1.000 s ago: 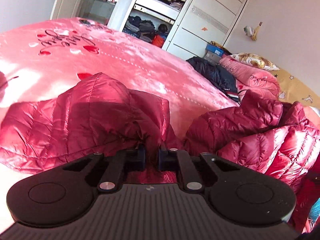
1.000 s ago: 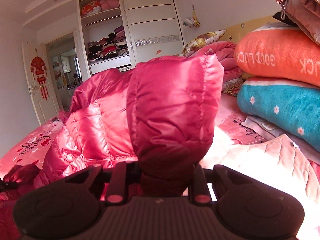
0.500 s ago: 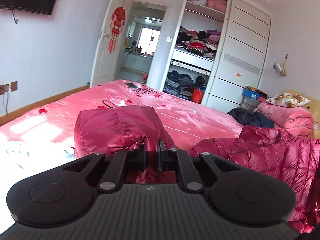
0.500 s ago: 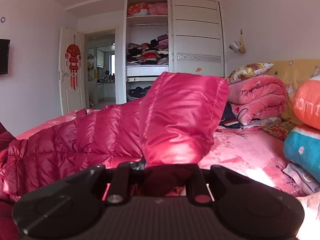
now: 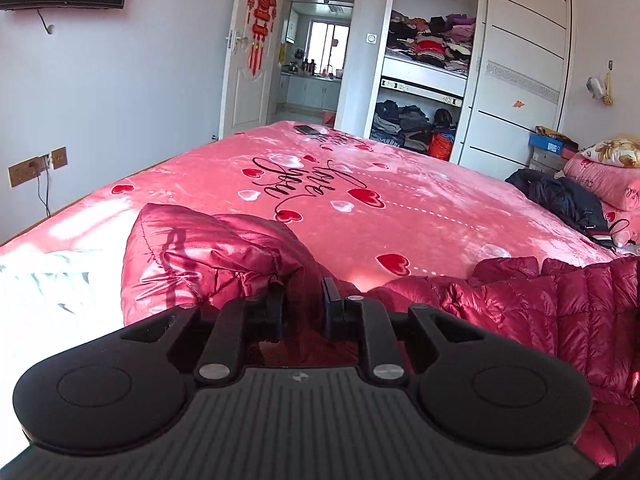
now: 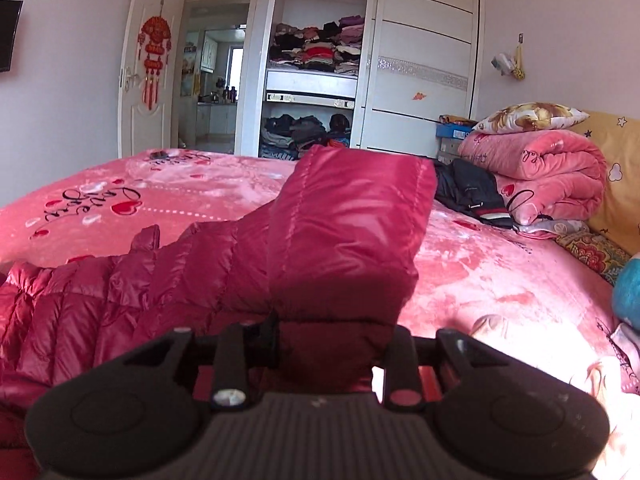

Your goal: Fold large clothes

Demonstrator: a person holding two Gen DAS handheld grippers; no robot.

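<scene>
The red down jacket (image 5: 520, 304) lies spread on the pink bed (image 5: 360, 184), on the side far from the wardrobe (image 6: 420, 60). The left gripper (image 5: 303, 304) has just been opening its jaws; a fold of the jacket sits between them, in a clear gap. The right gripper (image 6: 332, 340) has also been opening, and a sleeve end (image 6: 352, 240) still stands between its jaws; I cannot tell if they press it.
</scene>
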